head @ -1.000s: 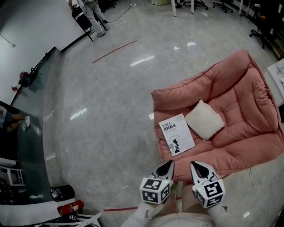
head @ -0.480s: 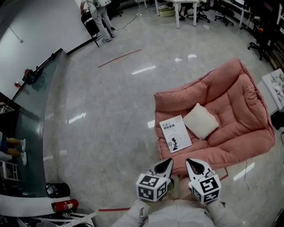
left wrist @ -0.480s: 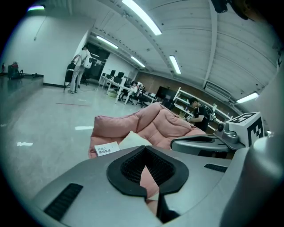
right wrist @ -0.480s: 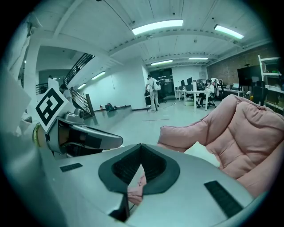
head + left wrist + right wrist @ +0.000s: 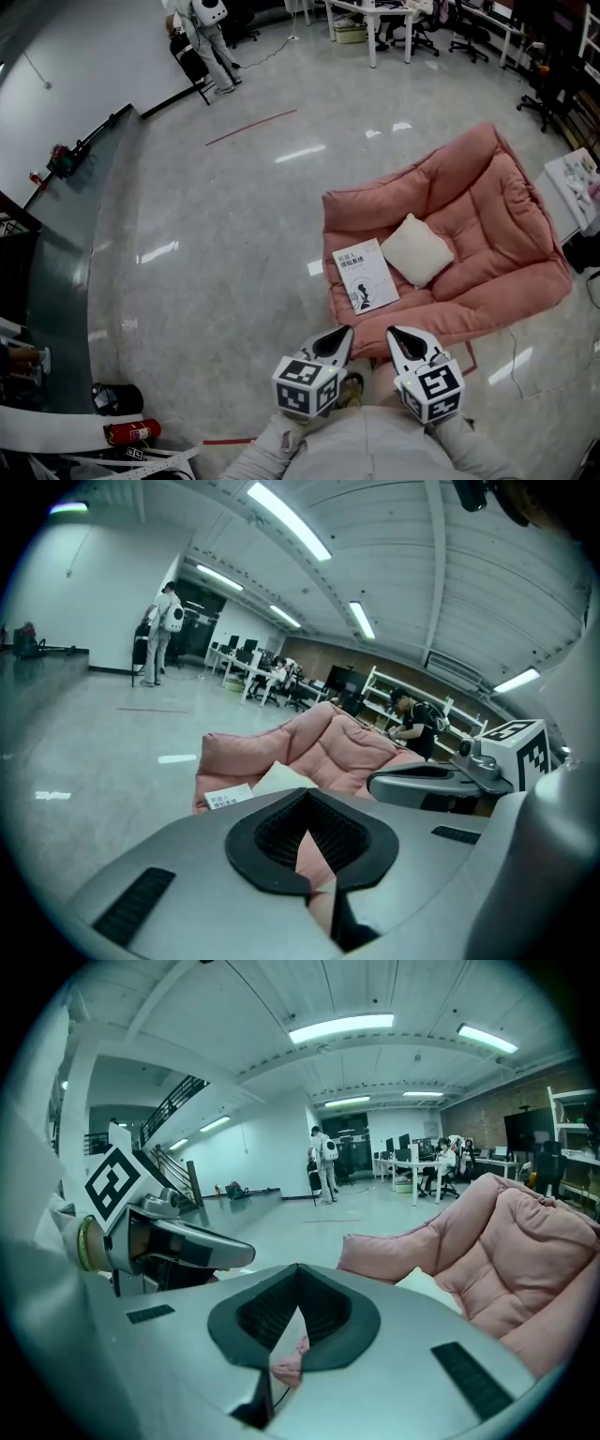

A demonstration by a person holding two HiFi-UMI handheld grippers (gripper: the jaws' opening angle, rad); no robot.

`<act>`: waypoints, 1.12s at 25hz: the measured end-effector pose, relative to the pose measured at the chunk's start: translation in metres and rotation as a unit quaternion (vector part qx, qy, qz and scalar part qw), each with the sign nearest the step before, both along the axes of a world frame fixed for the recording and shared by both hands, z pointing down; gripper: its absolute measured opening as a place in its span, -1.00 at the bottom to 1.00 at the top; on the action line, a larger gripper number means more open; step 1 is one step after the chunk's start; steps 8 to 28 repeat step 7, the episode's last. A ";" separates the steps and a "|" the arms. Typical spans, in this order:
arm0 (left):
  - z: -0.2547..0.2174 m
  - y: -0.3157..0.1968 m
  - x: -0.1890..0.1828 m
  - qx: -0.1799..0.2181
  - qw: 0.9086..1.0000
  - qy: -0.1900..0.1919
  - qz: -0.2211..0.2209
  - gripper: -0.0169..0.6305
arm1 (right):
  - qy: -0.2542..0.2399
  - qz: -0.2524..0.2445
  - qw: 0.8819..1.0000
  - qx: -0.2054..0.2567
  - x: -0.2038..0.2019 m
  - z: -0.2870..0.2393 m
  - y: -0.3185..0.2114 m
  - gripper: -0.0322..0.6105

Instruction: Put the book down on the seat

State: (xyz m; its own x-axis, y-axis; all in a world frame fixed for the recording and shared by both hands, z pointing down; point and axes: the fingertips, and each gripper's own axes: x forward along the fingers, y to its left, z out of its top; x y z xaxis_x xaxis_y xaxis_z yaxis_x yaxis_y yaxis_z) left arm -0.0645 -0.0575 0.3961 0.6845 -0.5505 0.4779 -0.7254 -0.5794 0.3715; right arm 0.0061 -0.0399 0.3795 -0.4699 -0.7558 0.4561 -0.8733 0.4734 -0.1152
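Book point(image 5: 365, 275) lies flat on the pink seat point(image 5: 506, 211), face up, near the seat's front left corner (the cover is white with dark print and a small picture). Nothing holds it. A white pillow point(image 5: 415, 249) sits just to the right of the book. One pillow corner comes very close to the book, and I cannot tell if they touch.

The seat is a big soft cushion chair with a puffy back and puffy sides. It sits right on the shiny grey floor point(image 5: 234, 234).

The left gripper point(image 5: 340, 335) and the right gripper point(image 5: 398, 336) are side by side, close to the seat's front edge. Their tips point at the seat. Both are well apart from the book. The left gripper's jaws are pressed together with nothing in them. The right gripper's jaws are pressed together too, also with nothing in them. The left one has a cube point(image 5: 305, 386) with black and white squares on it, and so does the right one. Below them is the person's grey top point(image 5: 375, 455).

Farther out, a thin red line point(image 5: 251, 127) runs across the floor. A red fire extinguisher point(image 5: 131, 432) lies at the bottom left. Far away, a person point(image 5: 202, 33) stands near some desks and office chairs point(image 5: 412, 19).
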 end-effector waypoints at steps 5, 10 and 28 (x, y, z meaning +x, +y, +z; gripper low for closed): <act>0.000 0.002 -0.003 0.003 1.000 0.004 0.000 -0.93 | -0.004 0.004 1.000 0.005 -0.002 0.000 0.003 -0.89; 0.001 0.002 -0.004 0.004 1.000 0.004 0.000 -0.93 | -0.002 0.006 1.000 0.008 -0.002 -0.001 0.002 -0.89; 0.001 0.002 -0.004 0.004 1.000 0.004 0.000 -0.93 | -0.002 0.006 1.000 0.008 -0.002 -0.001 0.002 -0.89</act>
